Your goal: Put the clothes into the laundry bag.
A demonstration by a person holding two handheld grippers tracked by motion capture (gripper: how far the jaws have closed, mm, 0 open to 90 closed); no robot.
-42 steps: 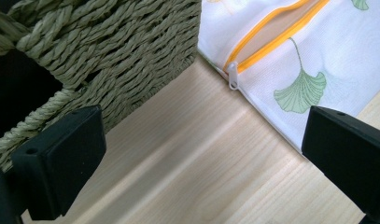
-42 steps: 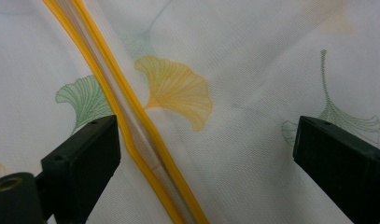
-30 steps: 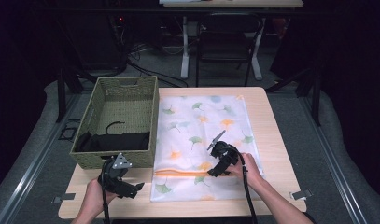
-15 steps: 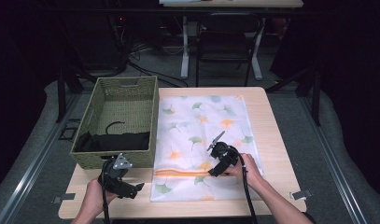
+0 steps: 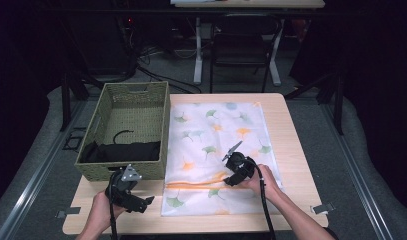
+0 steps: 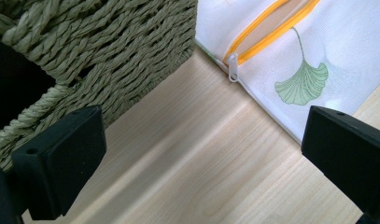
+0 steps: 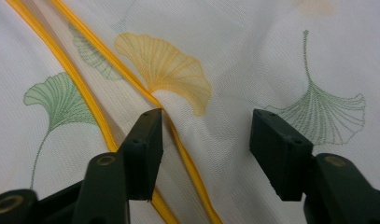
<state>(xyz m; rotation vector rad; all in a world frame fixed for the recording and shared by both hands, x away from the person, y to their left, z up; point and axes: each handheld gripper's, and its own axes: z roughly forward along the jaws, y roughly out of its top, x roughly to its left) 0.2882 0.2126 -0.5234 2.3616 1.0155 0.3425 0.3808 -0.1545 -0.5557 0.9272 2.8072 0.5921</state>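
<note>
Right gripper (image 7: pixel 204 149) at 5 o'clock on white ginkgo-print mesh laundry bag (image 5: pixel 218 135): jaws half-open, just been closing astride orange zipper edge (image 7: pixel 178 135), fabric between, to pinch opening. Left gripper (image 6: pixel 201 154) waits over bench (image 6: pixel 178 163), jaws wide, empty.

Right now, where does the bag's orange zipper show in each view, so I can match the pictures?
High view: the orange zipper runs across the near end of the white leaf-print bag, left of the right gripper.
Left gripper view: top right, beside the basket, white pull at its end.
Right gripper view: two diagonal orange lines, left of centre.
Shared landmark: the green ginkgo leaf beside the zipper.
</note>
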